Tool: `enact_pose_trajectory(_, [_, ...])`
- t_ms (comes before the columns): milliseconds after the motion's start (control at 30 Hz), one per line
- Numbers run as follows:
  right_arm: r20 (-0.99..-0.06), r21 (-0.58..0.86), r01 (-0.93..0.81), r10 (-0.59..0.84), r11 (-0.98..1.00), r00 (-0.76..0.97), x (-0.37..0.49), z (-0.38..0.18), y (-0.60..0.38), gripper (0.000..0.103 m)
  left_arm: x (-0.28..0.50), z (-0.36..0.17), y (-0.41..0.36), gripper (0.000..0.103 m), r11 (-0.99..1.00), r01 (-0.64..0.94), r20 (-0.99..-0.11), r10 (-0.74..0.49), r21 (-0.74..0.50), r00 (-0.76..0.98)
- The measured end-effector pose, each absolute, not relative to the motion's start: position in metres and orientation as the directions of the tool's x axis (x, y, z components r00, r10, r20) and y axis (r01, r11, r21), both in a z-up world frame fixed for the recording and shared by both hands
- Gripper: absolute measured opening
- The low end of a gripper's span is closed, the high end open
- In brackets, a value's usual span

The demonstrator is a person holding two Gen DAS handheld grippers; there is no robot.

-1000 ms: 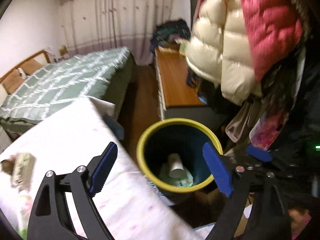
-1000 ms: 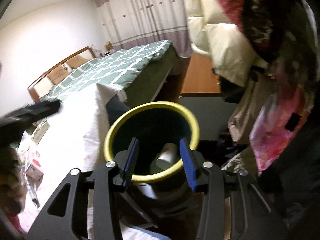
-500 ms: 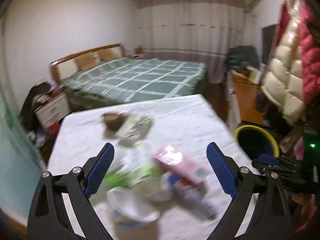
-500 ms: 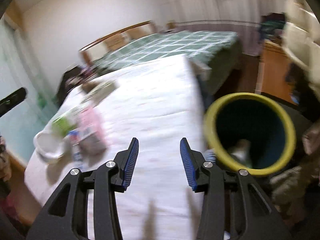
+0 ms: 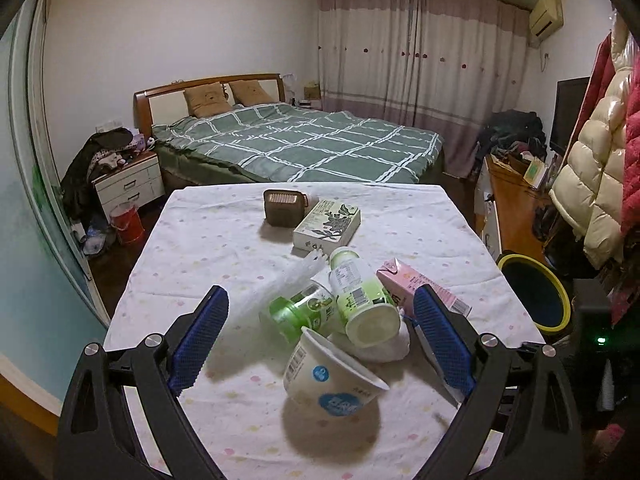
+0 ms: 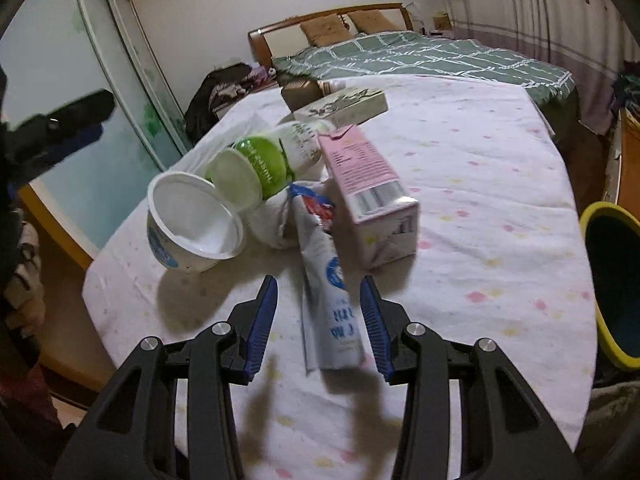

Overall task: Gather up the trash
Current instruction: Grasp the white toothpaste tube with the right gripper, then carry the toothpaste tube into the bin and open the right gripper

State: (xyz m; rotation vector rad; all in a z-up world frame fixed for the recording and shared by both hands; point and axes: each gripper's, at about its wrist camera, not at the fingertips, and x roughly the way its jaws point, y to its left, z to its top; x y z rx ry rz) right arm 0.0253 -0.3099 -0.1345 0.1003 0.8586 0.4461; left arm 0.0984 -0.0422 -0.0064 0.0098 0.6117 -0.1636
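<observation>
Facing the table [image 5: 248, 240], your left gripper [image 5: 320, 340] and right gripper [image 6: 320, 320] both gape empty; cup [image 5: 332, 380], bottles, carton and tube [image 6: 328, 280] remain; bin [image 5: 532, 292] waits.

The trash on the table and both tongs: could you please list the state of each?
White tub: on its side, empty.
Green-label bottle: lying down.
Pink carton: lying flat.
Toothpaste tube: flat, between open right tongs.
Left tongs: open, empty.
Bin: upright.
</observation>
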Motion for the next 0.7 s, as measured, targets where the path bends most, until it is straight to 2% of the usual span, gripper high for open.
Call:
enact_pose_trajectory(100, [-0.729, 0.236, -0.332, 0.392, 0.913, 0.561, 0.033, -0.141, -0.302, 0.04, 0.094, -0.01, -0.039, 0.092, 0.987, 0.154, -0.579, -0.153, -0.049, 0.801])
enact_pose_trajectory(300, [-0.738, 0.243, -0.328, 0.393, 0.913, 0.549, 0.039, -0.15, -0.297, 0.016, 0.092, -0.015, -0.038, 0.093, 0.987, 0.149, -0.588, -0.153, -0.056, 0.794])
enact_pose_trajectory(567, [-0.679, 0.269, -0.383, 0.456, 0.884, 0.576, 0.014, -0.121, -0.311, 0.013, 0.094, -0.018, -0.042, 0.093, 0.986, 0.16, -0.586, -0.158, -0.049, 0.795])
enact_pose_trajectory(700, [-0.645, 0.284, -0.355, 0.451, 0.891, 0.616, 0.006, -0.104, -0.337, 0.013, 0.094, -0.021, -0.051, 0.093, 0.983, 0.177, -0.595, -0.17, -0.047, 0.786])
